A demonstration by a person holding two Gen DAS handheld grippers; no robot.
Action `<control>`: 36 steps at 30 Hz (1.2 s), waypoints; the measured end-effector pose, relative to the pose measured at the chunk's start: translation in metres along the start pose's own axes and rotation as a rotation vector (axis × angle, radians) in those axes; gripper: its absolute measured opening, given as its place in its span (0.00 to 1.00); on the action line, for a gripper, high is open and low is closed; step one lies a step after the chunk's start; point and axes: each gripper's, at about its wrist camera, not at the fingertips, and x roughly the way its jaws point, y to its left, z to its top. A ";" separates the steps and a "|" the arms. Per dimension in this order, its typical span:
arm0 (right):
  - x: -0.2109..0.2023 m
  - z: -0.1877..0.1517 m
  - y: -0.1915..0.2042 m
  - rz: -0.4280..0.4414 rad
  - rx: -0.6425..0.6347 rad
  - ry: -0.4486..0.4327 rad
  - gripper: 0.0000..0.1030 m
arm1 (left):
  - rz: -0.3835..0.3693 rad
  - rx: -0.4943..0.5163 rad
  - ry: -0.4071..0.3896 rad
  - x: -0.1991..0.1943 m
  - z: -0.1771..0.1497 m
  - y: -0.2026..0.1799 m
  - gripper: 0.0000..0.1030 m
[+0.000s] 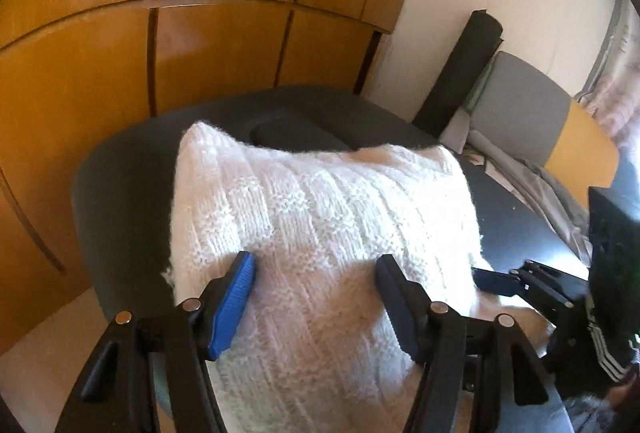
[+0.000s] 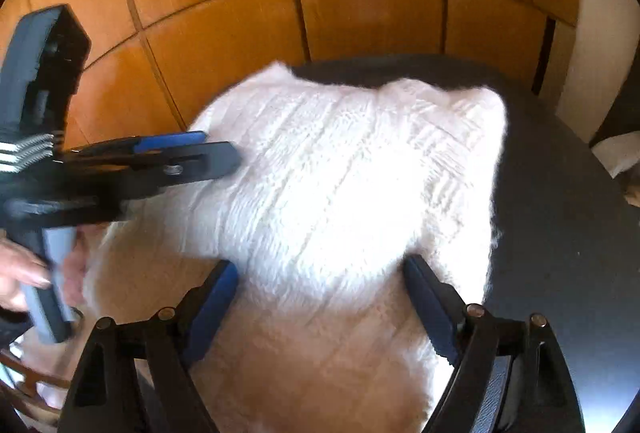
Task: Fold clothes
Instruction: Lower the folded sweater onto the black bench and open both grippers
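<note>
A white knitted sweater (image 1: 320, 201) lies folded into a rough rectangle on a dark round table (image 1: 120, 193). My left gripper (image 1: 316, 263) hovers open over its near part, with the blue pads spread apart and only knit showing between them. In the right wrist view the same sweater (image 2: 340, 173) fills the middle of the blurred frame. My right gripper (image 2: 320, 267) is open above its near edge. The left gripper (image 2: 220, 147) reaches in from the left over the sweater's left side. The right gripper (image 1: 492, 281) shows at the sweater's right edge.
Wooden wardrobe doors (image 1: 120, 53) stand close behind the table (image 2: 560, 233). A dark rolled mat (image 1: 460, 73) leans on the wall at the right, beside a grey chair back (image 1: 520, 105) and a pile of cloth (image 1: 532, 189). A person's hand (image 2: 20, 273) holds the left gripper's handle.
</note>
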 end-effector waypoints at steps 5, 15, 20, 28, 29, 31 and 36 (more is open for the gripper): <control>-0.009 0.029 -0.011 -0.035 0.124 -0.024 0.83 | 0.097 -0.092 -0.078 -0.042 0.013 -0.001 0.61; -0.120 0.023 0.071 -0.320 0.225 -0.225 1.00 | 0.416 -0.026 -0.149 -0.166 0.000 -0.019 0.63; -0.130 0.010 0.120 -0.406 0.077 -0.121 1.00 | 0.451 0.063 -0.141 -0.191 0.000 -0.043 0.51; -0.159 -0.006 0.133 -0.411 0.080 -0.120 1.00 | 0.382 -0.025 -0.234 -0.255 -0.015 -0.014 0.46; -0.162 -0.007 0.134 -0.410 0.081 -0.120 1.00 | 0.371 -0.029 -0.226 -0.252 -0.015 -0.014 0.46; -0.168 -0.007 0.139 -0.414 0.072 -0.133 1.00 | 0.356 -0.029 -0.206 -0.248 -0.016 -0.015 0.45; -0.173 -0.005 0.146 -0.420 0.043 -0.139 1.00 | 0.312 -0.035 -0.181 -0.247 -0.023 -0.017 0.44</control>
